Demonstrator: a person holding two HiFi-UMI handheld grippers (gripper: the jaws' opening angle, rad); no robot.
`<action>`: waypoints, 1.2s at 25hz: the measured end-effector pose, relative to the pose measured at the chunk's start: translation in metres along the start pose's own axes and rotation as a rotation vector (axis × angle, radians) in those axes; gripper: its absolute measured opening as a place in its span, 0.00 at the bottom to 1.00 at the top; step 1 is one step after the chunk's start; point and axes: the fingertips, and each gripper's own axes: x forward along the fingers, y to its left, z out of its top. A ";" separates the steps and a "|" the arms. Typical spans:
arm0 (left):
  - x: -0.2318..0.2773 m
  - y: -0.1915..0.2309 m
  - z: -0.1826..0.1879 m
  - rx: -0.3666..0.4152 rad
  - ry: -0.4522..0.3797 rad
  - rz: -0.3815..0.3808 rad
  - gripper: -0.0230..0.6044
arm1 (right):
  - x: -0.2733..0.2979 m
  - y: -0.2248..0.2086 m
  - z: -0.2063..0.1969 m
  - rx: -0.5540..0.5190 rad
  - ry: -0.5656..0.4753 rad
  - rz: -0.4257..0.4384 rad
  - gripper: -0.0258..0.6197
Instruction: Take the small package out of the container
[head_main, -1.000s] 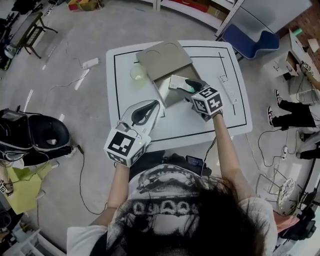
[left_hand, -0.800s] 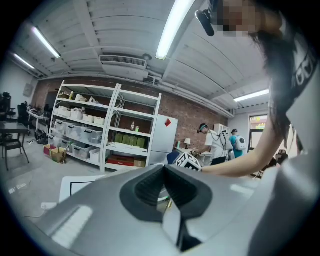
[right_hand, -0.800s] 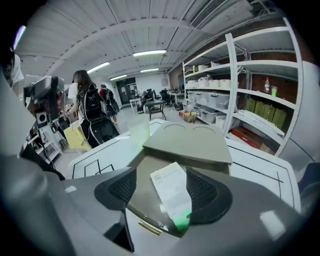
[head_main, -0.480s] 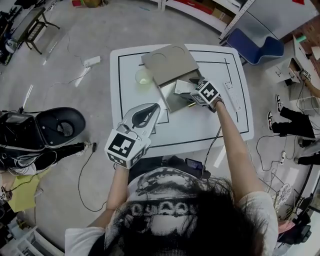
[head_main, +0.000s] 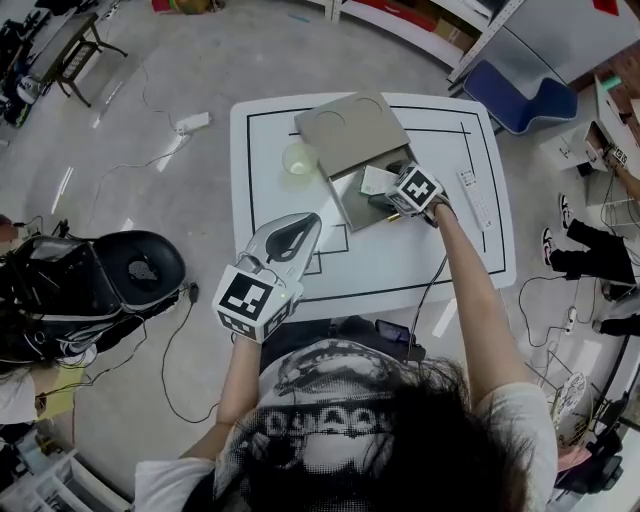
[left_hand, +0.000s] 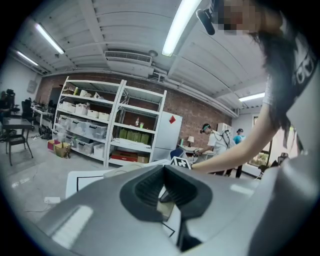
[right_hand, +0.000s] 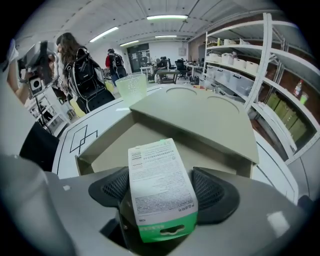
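Observation:
The small package (right_hand: 159, 180), white with a green end and fine print, lies between my right gripper's (right_hand: 161, 192) jaws, which are opening; the pads stand beside it without pressing. In the head view that gripper (head_main: 386, 196) reaches into the tan cardboard container (head_main: 350, 205), and the package (head_main: 375, 180) pokes out ahead of it over the box floor (right_hand: 112, 147). The container's lid (head_main: 350, 125) leans back behind it. My left gripper (head_main: 300, 225) hovers over the table's near left, shut and empty; its pads (left_hand: 150, 192) nearly meet.
A pale green plastic cup (head_main: 298, 158) stands left of the container, also seen in the right gripper view (right_hand: 131, 86). A white remote-like device (head_main: 473, 197) lies at the right of the white table (head_main: 400, 270). Cables, a bag and shelving surround the table.
My right gripper has gone forward and down into the container with the package. The left gripper has hardly moved.

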 end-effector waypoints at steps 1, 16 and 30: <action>-0.001 0.002 -0.001 -0.002 0.000 0.006 0.04 | 0.000 0.000 0.001 0.002 -0.002 -0.003 0.67; -0.007 0.001 0.000 0.002 0.004 0.000 0.04 | -0.022 0.011 0.020 -0.059 -0.053 -0.083 0.63; -0.008 -0.042 0.000 0.021 -0.006 -0.024 0.04 | -0.104 0.044 0.032 0.043 -0.313 -0.174 0.62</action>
